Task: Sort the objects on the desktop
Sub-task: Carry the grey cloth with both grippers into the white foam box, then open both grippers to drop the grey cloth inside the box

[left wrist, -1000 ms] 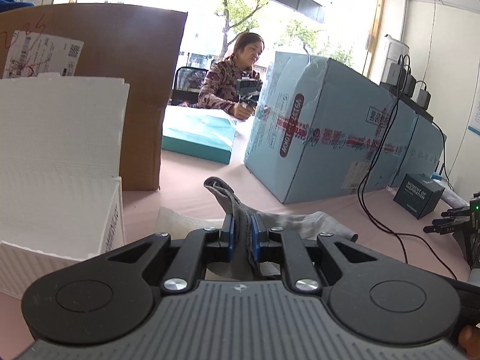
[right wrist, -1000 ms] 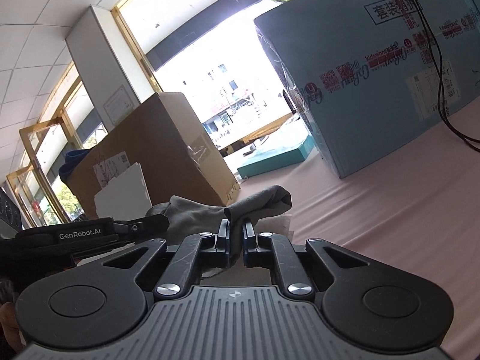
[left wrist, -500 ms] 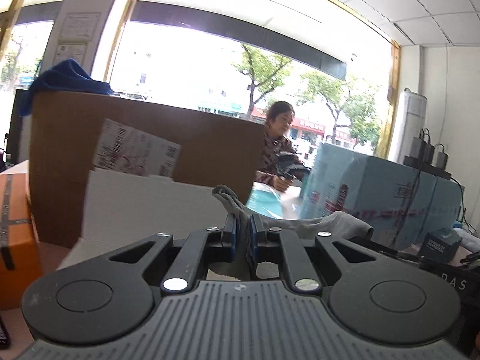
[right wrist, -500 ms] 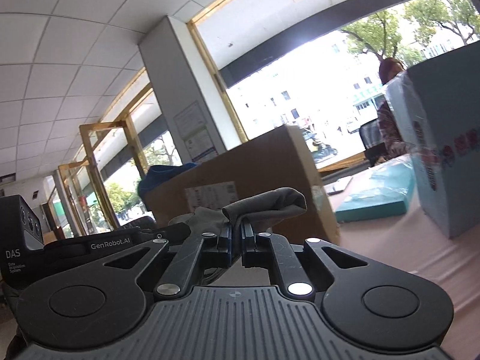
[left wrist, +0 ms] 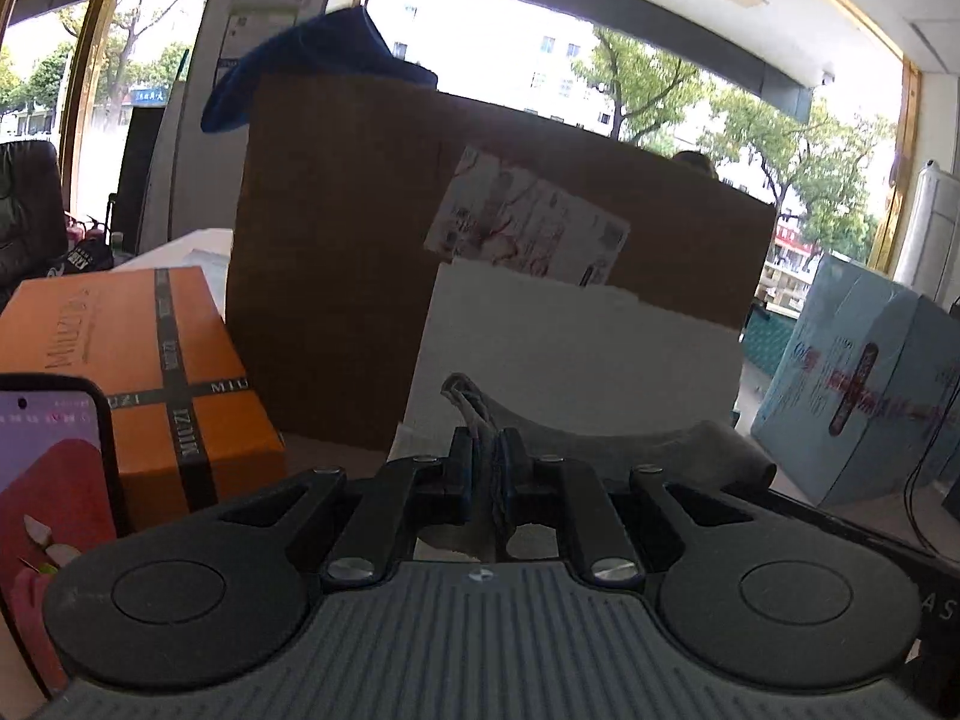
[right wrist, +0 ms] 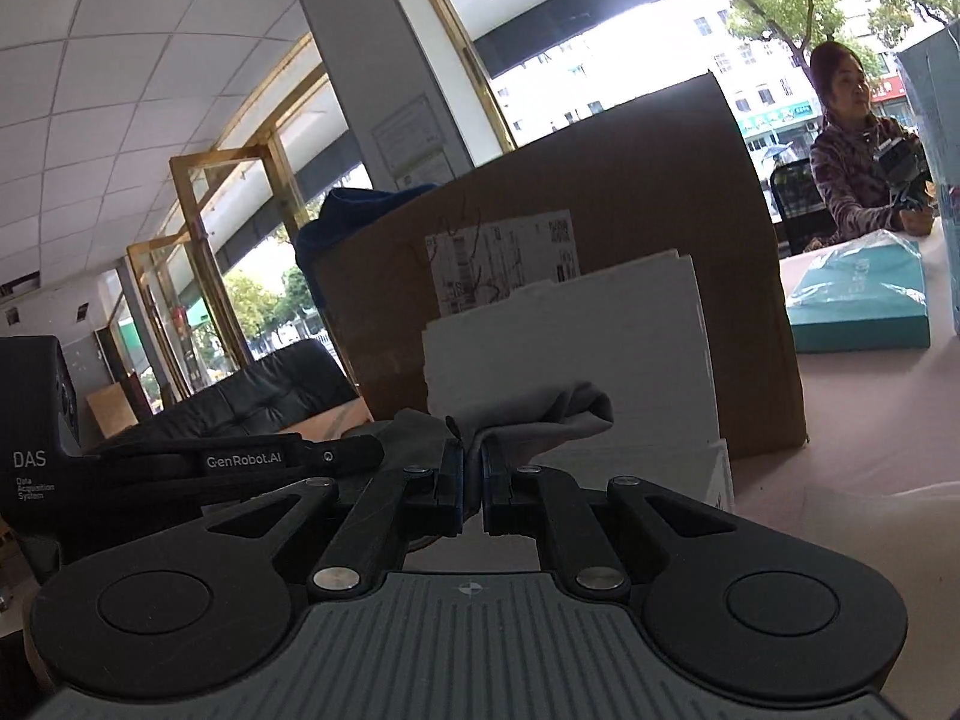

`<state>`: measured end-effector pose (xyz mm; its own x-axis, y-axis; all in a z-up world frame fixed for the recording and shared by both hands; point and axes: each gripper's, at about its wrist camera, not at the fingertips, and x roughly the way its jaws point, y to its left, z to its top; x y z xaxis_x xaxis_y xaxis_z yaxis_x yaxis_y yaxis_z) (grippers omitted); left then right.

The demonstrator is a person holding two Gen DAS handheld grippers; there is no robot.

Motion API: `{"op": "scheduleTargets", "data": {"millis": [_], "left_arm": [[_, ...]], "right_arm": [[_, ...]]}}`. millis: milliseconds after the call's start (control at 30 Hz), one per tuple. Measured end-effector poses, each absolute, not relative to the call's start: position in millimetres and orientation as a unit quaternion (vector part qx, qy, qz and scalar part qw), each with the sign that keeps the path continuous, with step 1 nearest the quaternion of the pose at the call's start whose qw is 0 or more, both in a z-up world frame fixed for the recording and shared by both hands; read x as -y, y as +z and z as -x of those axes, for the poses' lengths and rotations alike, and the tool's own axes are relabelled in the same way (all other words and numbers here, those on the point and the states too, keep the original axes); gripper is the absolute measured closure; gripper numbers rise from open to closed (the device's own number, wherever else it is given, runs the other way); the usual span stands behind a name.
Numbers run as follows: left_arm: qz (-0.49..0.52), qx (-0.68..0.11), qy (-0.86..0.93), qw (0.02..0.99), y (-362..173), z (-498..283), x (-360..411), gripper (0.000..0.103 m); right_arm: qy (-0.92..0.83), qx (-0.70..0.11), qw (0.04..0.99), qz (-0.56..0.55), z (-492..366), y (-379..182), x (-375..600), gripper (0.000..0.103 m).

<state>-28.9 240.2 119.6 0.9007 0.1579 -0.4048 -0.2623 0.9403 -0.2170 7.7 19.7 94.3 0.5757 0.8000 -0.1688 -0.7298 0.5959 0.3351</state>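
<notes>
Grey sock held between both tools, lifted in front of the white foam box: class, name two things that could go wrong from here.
1. Each tool, left and right, pinches only a thin fold of the grey sock; it may slip from one.
2. The orange box and phone sit close on the left; a swing could knock them.

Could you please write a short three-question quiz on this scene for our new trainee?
1. True or false: the left gripper and the right gripper are both clamped on the grey cloth.
2. What lies on top of the brown cardboard box? A) blue fabric B) a mug C) a lamp
3. Fill in: the box left of it, bound with dark bands, is ____.

Key:
1. True.
2. A, the blue fabric.
3. Orange, the orange box.
</notes>
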Motion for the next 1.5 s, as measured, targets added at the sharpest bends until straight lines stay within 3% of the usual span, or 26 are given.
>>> {"op": "scheduleTargets", "data": {"millis": [733,1200,1333,1400,1433,1467,1500], "left_arm": [[0.131,-0.294,0.094,0.942,85,-25,-245,0.094],[0.114,-0.303,0.081,0.943,81,-31,-242,0.089],[0.124,-0.295,0.056,0.946,84,-28,-241,0.068],[0.132,-0.284,0.046,0.949,88,-25,-242,0.063],[0.137,-0.277,0.047,0.950,90,-23,-243,0.053],[0.140,-0.270,0.056,0.951,93,-21,-245,0.026],[0.144,-0.257,0.069,0.953,95,-18,-248,0.014]], "right_arm": [[0.364,-0.282,0.884,-0.086,-44,80,-50,0.097],[0.337,-0.324,0.883,-0.040,-54,75,-70,0.095],[0.344,-0.316,0.882,-0.057,-50,82,-64,0.079],[0.340,-0.307,0.887,-0.056,-46,86,-61,0.065],[0.338,-0.302,0.889,-0.056,-45,88,-59,0.062],[0.334,-0.298,0.893,-0.057,-44,91,-58,0.055],[0.326,-0.294,0.897,-0.061,-43,94,-55,0.044]]}}
